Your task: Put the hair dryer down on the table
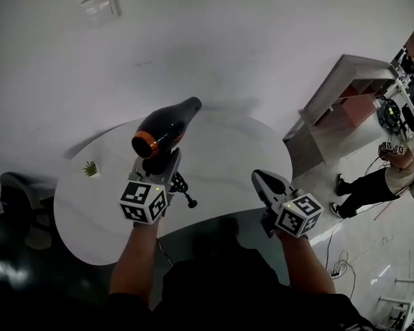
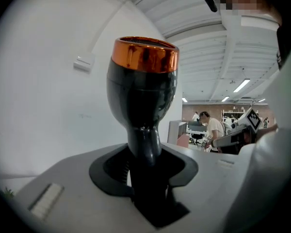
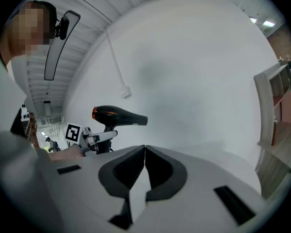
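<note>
My left gripper [image 1: 167,158] is shut on the handle of a black hair dryer [image 1: 164,128] with an orange rear ring, and holds it above the round white table [image 1: 221,178]. The nozzle points to the far right. In the left gripper view the handle of the hair dryer [image 2: 143,91] fills the gap between the jaws of the left gripper [image 2: 144,154]. My right gripper [image 1: 259,178] hangs over the table's near right edge, shut and holding nothing. The right gripper view shows the right gripper [image 3: 144,149] with its jaws together, and beyond it the hair dryer [image 3: 117,115] in the left gripper [image 3: 99,137].
A small green plant [image 1: 91,169] in a white pot stands on the table's left side. The dryer's black cord and plug [image 1: 185,190] dangle under the left gripper. A dark chair [image 1: 24,198] is at the left. At the right are a grey shelf unit [image 1: 345,95] and a person [image 1: 379,178].
</note>
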Tool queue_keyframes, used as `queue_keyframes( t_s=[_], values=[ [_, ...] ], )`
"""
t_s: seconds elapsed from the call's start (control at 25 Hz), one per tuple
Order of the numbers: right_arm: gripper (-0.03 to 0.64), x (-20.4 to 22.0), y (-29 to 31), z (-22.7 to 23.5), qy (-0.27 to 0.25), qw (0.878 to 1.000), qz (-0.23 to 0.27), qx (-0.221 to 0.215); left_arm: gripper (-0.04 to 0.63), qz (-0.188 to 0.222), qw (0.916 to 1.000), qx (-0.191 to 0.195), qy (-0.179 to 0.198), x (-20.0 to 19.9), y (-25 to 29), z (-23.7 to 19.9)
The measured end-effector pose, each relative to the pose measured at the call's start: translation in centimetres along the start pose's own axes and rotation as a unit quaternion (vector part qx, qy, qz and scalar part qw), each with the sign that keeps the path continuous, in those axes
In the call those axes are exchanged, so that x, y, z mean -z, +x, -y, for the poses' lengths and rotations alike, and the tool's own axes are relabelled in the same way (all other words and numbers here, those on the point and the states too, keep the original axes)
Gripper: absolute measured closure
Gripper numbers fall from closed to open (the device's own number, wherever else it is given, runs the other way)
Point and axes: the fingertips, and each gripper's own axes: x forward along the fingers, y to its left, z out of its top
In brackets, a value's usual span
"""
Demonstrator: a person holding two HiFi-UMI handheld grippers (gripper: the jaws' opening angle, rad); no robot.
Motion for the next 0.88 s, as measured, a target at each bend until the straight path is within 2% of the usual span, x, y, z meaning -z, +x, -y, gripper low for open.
queue_keyframes(
  t_s=[0.16,0.4,0.6,0.88],
  values=[
    [0.604,-0.3,0.3,2.3,0.013,1.0,0.006,0.001,0.442,-0.043,0.9989,0.003,-0.016,2.5,3.0,-0.5],
    [0.604,0.7,0.5,4.5,0.032,0.999,-0.002,-0.001,0.442,-0.104,0.9945,0.0,-0.007,6.7,6.7,-0.9],
    [0.604,1.3,0.1,5.5,0.035,0.999,-0.012,0.0,0.442,-0.147,0.9889,-0.012,0.022,9.6,9.0,-1.5],
    [0.604,1.3,-0.4,6.8,0.035,0.999,-0.02,0.01,0.443,-0.175,0.9832,-0.004,0.05,12.2,10.6,-1.8]
  ],
)
